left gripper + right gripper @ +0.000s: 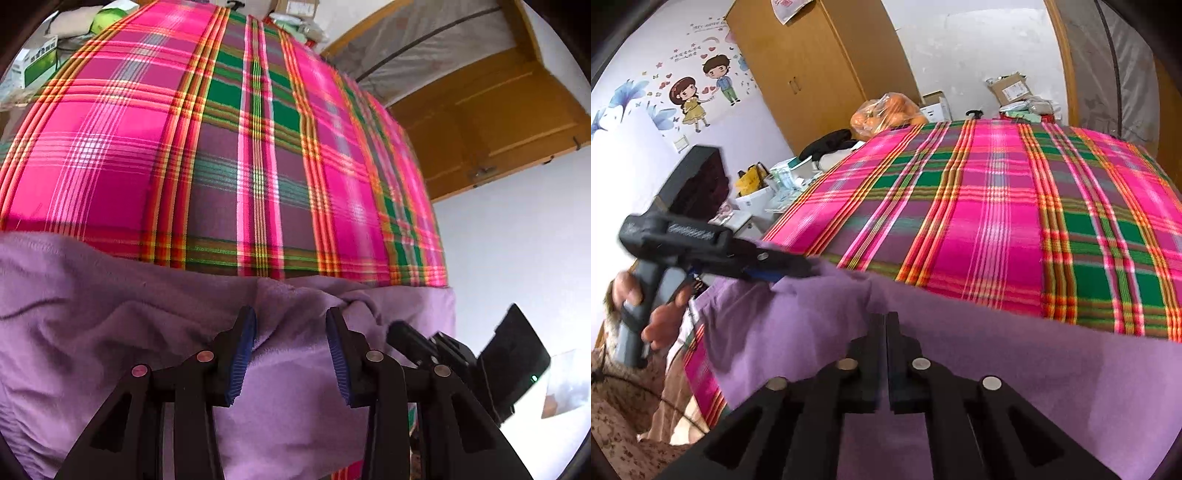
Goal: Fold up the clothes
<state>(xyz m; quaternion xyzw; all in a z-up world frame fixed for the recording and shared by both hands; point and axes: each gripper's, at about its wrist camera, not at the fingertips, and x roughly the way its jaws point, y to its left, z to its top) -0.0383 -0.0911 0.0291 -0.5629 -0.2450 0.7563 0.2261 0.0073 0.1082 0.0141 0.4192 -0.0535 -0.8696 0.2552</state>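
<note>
A lilac fleece garment [110, 332] lies across the near edge of a bed covered by a pink, green and orange plaid sheet [221, 147]. My left gripper [291, 332] is open, its blue pads [240, 362] spread wide with the fleece lying under and between them. In the right wrist view the left gripper [807, 267] reaches in from the left, held by a hand [661, 325], with its tip at the garment's [997, 350] left corner. My right gripper [886, 319] has its fingers pressed together on the fleece, which puckers at its tip [354, 299].
A wooden wardrobe [812, 66] stands by the wall with cartoon stickers [701, 92]. Boxes, a bag of oranges [886, 110] and dark clothing [831, 142] crowd the bed's far left side. A wooden door [498, 122] is at the right. A patterned floor [620, 413] lies below left.
</note>
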